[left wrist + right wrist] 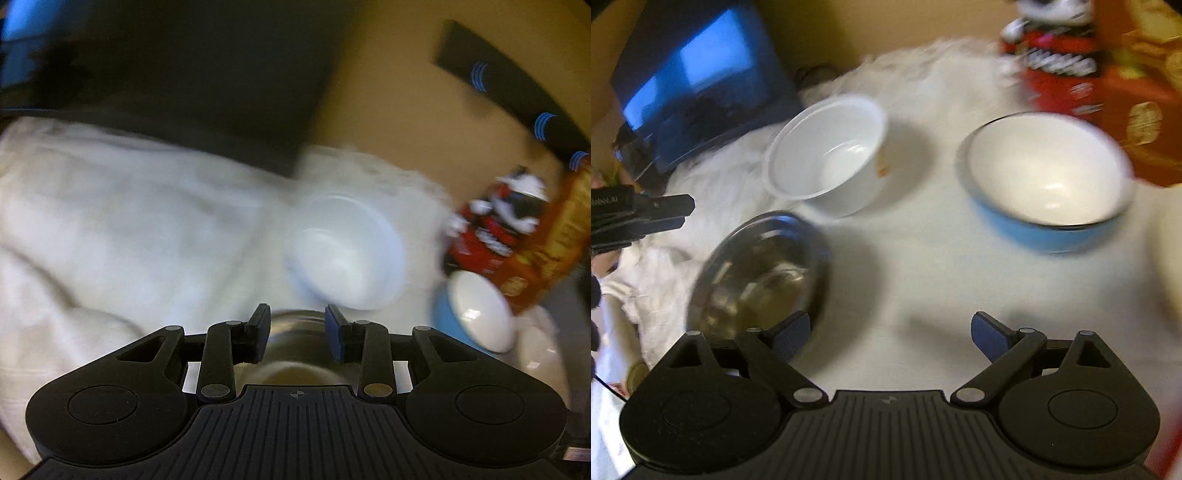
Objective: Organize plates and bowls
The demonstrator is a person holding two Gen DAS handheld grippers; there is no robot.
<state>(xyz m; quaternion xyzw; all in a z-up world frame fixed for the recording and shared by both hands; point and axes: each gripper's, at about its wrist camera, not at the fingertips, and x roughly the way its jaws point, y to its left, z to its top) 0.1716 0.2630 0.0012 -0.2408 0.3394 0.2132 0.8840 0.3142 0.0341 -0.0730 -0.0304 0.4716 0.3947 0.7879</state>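
Right tongs [890, 334] spread wide, empty, above steel bowl [757, 273] on white-clothed tabletop [923, 266] — stiff, slick, light; grip by rim. Left tongs [297, 334] part-open, straddling nothing gripped — bowl just below.

Setting: a home, informal living or dining area. Evidence: counter draped in a rumpled white cloth [923, 258] filling mid-frame; open laptop [698, 92] with lit blue screen, upper left of the right wrist view; red and orange snack box [1108, 92] with cartoon figure, upper right; household bowls on the cloth: white plastic bowl [827, 151], blue bowl with white interior [1049, 177], steel bowl [757, 273]. Tan wall [388, 92] behind, upper right of the left wrist view.
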